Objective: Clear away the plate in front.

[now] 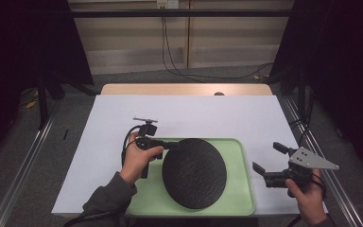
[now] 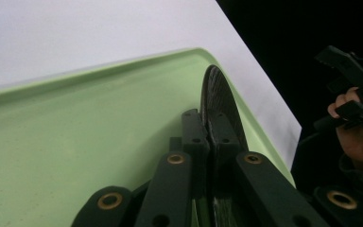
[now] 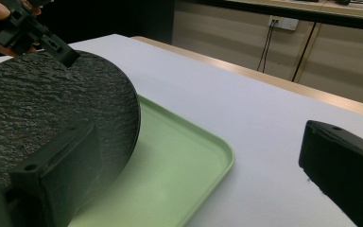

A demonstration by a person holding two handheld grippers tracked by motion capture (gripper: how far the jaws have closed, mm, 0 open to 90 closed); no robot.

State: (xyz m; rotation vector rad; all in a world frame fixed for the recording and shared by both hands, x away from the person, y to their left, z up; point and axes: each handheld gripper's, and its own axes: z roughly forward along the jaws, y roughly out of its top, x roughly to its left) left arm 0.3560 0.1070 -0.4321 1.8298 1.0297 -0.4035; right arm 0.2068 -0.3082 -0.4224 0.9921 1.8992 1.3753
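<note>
1. The black plate lay in the green tray, which sat at the six o'clock edge of the white table cover in the high view. The plate's textured disc hid most of the tray floor; the tray's near-left corner was cut off behind the person's left sleeve.

2. The left gripper came in from nine o'clock and its jaws were pinched tight on the plate's rim at about the ten o'clock point of the disc. In the left gripper view the two black fingers sat pressed against either face of the plate's thin edge, which stood up edge-on from the tray. Whether the far side of the plate was lifted off the tray could not be told from the high view; in the right gripper view the plate looked tilted, its edge raised above the tray floor.

3. The right gripper hovered at three o'clock of the tray, over the table cover, well apart from the plate. Its jaws stood wide with nothing between them. In the right gripper view one finger was cut off at the frame edge, and the other was blurred in front of the plate.

4. The left hand covered much of its gripper's body.
</note>
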